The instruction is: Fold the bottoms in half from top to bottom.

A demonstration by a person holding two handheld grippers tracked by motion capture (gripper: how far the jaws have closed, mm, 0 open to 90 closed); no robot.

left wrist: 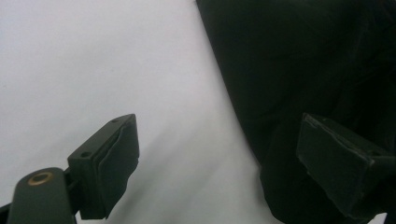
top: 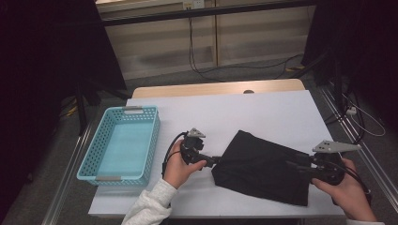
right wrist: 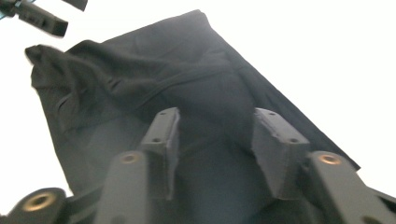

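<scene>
A black cloth (top: 263,168) lies crumpled flat on the white table top (top: 244,112), toward the front right. My left gripper (top: 217,161) points right at the cloth's left corner. In the left gripper view it (left wrist: 224,158) stands open, with one jaw over the bare table and the other over the black cloth (left wrist: 303,60). My right gripper (top: 293,165) points left over the cloth's right end. In the right gripper view its jaws (right wrist: 217,135) are apart above the cloth (right wrist: 140,88), and the pads do not press on it.
A light blue plastic basket (top: 94,154) with nothing in it stands at the table's left edge. Behind the table are a wooden strip, a grey floor and hanging cables. The left gripper's tip (right wrist: 42,18) shows at the top left of the right gripper view.
</scene>
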